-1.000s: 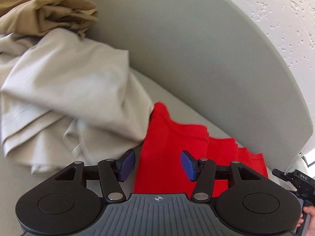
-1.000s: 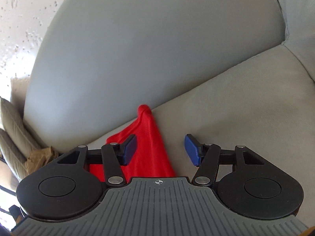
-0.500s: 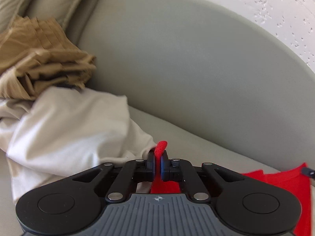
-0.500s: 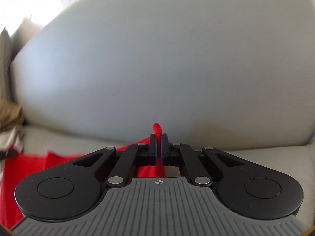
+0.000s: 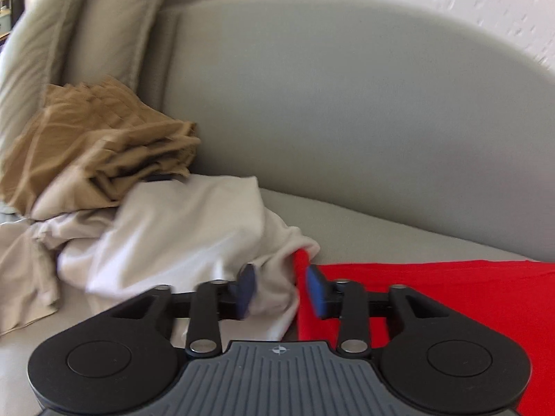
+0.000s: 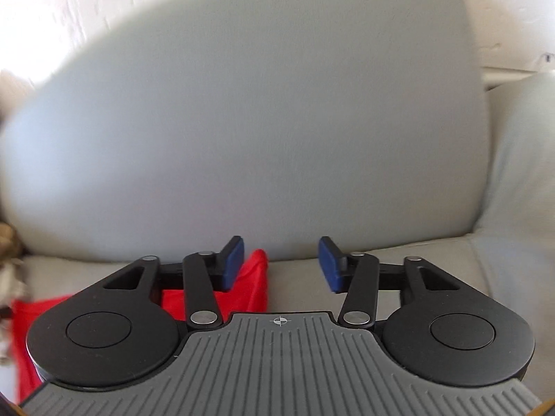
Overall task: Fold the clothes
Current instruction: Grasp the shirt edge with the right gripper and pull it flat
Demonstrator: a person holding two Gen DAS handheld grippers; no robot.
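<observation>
Both grippers have let go since half a second ago; back then each one pinched a red tip tight, and now the blue pads stand apart and are opening wider, with the views tipped up more toward the couch back.

Biggest of all is the soft grey couch (image 5: 347, 131); it fills both views, and its seat holds everything. Next is the flat red cloth garment (image 5: 451, 298); it lies spread on the seat, in the lower right of the left view and the lower left of the right view. I think it was laid down on purpose, so the next fold can start.

The left gripper (image 5: 280, 289) has its jaws spread; one red corner pokes up between the pads, right by the right pad, but nothing squeezes it. The right gripper (image 6: 280, 264) also has its jaws spread; the other red corner (image 6: 255, 277) sits by its left pad, loose.

On the left of the left view is a crumpled white cloth pile (image 5: 166, 239); it touches the red corner and could get in the way of a tidy fold. Above it sits a folded tan cloth stack (image 5: 97, 142); behind that, in the upper left, lean two pale pillows (image 5: 104, 24).
</observation>
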